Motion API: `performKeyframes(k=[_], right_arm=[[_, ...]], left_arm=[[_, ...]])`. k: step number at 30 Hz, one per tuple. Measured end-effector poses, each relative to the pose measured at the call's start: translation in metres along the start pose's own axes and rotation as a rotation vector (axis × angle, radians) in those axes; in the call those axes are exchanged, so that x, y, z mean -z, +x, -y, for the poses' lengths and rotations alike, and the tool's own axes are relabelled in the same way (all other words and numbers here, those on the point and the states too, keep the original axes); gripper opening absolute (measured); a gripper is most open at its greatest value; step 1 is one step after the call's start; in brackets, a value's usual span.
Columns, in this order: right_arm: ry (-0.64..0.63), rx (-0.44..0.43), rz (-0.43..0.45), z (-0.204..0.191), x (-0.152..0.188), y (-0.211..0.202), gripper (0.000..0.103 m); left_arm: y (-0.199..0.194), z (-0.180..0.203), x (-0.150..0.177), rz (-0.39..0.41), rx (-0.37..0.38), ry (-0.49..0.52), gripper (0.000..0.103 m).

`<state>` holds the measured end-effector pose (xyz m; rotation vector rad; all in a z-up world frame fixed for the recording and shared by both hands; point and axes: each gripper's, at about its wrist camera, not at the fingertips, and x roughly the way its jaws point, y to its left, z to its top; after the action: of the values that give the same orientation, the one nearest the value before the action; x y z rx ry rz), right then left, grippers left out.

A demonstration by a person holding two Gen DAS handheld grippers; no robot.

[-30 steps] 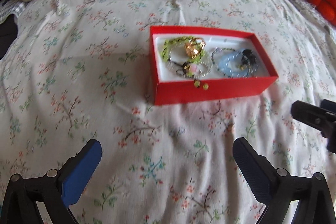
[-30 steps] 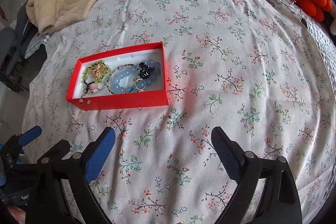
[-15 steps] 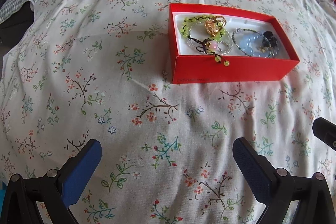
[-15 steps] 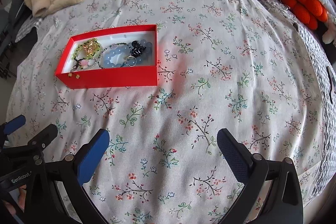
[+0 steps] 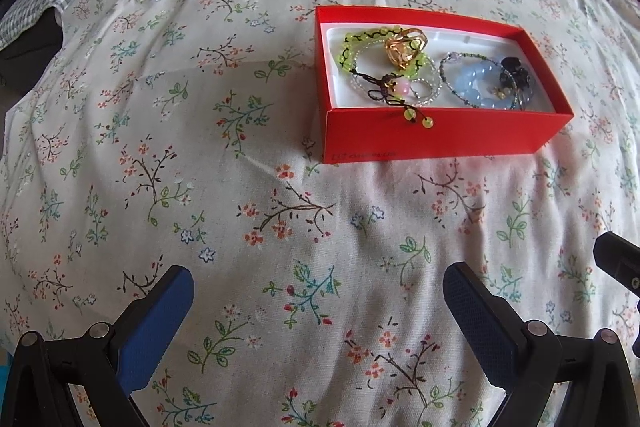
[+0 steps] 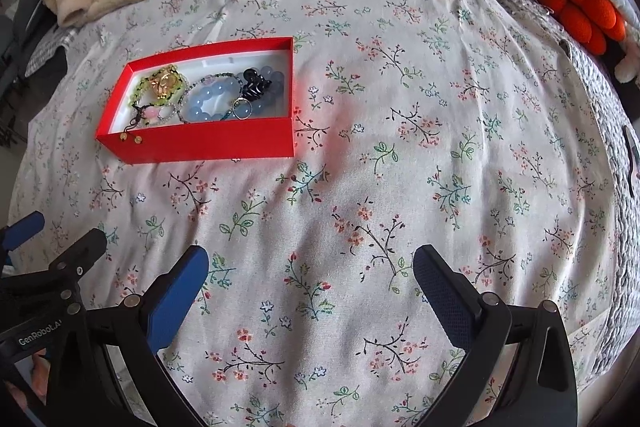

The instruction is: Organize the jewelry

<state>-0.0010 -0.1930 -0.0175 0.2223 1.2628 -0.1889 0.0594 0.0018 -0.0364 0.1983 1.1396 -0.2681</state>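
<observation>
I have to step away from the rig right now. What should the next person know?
Left gripper: open, empty, above the bedspread.
Right gripper: open, empty, also over the bedspread.
Red box sits ahead on the bed, holding a green bead bracelet, gold ring, blue bead bracelet and dark piece, piled together. Two green beads hang over its front wall.
Sorting not yet started.

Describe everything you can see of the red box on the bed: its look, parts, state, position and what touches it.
The red box is a shallow, open rectangular tray, seemingly cardboard, with a white lining and faint print on its front wall. It sits flat on the floral bedspread, with no lid in view. Inside lie tangled pieces: a green beaded bracelet, a gold ring, a pale blue beaded bracelet and dark beads. Two green beads on a cord hang over the front wall. Neither gripper touches it.
</observation>
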Motion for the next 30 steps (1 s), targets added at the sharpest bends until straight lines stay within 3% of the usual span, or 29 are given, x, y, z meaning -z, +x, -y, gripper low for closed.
performKeyframes(k=[30], right_arm=[[-0.013, 0.004, -0.009, -0.0045, 0.0009, 0.0024, 0.103]], left_arm=[[0.0006, 0.0009, 0.0002, -0.003, 0.002, 0.002, 0.102]])
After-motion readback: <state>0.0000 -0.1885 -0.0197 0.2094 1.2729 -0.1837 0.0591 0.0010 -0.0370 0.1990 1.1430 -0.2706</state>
